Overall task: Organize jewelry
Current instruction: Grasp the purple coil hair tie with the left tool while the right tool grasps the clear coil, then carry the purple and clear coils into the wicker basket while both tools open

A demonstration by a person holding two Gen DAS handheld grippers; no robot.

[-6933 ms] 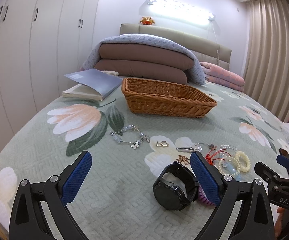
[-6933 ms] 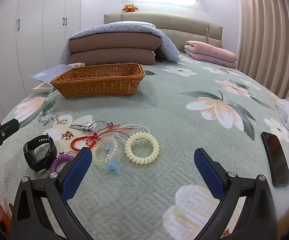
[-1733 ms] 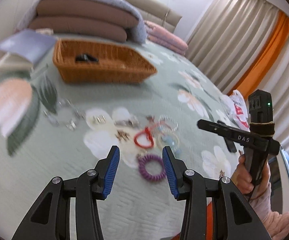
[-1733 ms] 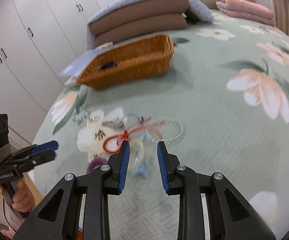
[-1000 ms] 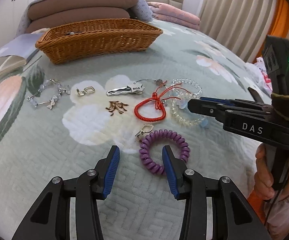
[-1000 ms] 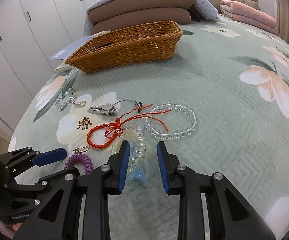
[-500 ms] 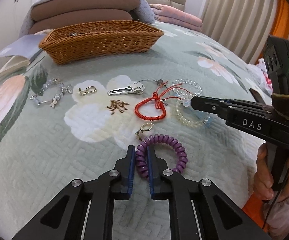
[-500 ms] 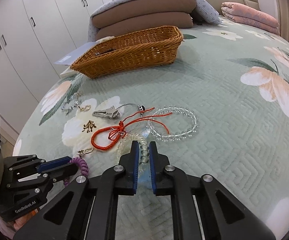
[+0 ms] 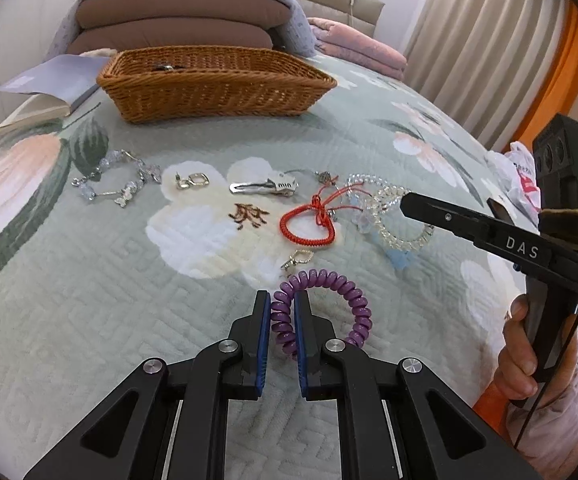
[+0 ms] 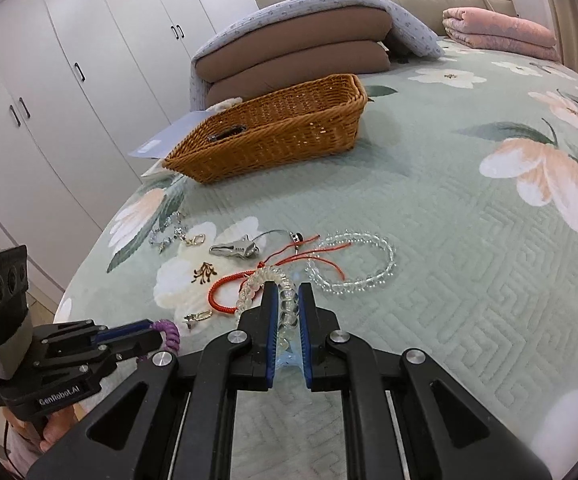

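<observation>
My left gripper (image 9: pixel 281 300) is shut on the left side of a purple coil hair tie (image 9: pixel 349 292) lying on the bedspread. My right gripper (image 10: pixel 287 294) is shut on a clear coil hair tie (image 10: pixel 255 282) with a blue charm under it. Beside them lie a red cord bracelet (image 9: pixel 309 224), a clear bead bracelet (image 10: pixel 369 264), a silver clip (image 9: pixel 265 186), small gold earrings (image 9: pixel 193 179) and a silver charm bracelet (image 9: pixel 109 182). A wicker basket (image 9: pixel 217 92) stands further back with a dark item inside.
A book (image 9: pixel 45 92) lies left of the basket. Folded quilts (image 9: pixel 177 28) and a pink blanket (image 9: pixel 361 54) are stacked at the headboard. A plastic bag (image 9: pixel 521 176) sits at the right edge. White wardrobes (image 10: pixel 69 80) stand on the left.
Both grippers went from partly open to shut: the left one closed on the purple coil tie, the right one on the clear coil tie. Neither hand has shifted much.
</observation>
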